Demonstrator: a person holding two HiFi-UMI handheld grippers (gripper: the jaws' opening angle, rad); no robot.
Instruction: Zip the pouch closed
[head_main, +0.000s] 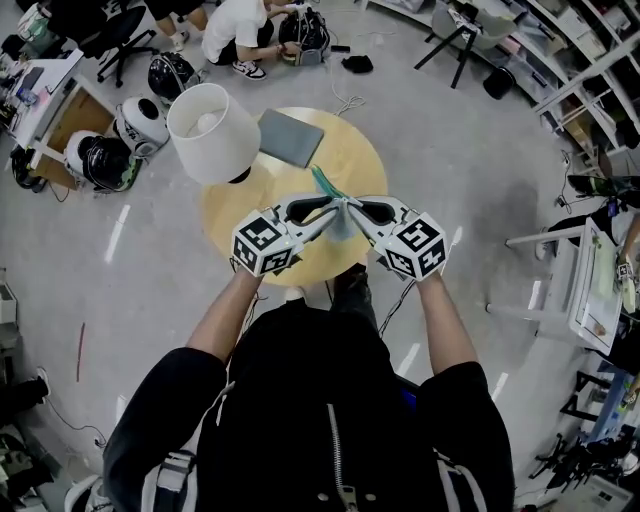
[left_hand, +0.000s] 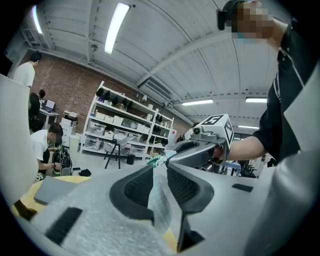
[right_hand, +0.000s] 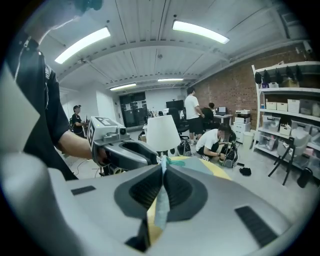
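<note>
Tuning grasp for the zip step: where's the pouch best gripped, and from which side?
Pinch the thin wall by the teal zip edge, one gripper from each side, as now: left gripper and right gripper are shut on the pouch, held edge-on between them. A limp flat sheet; opposed pinches should keep the zip taut.

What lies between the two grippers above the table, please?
The pouch, in the head view; the left gripper and right gripper each have jaws shut on it.
</note>
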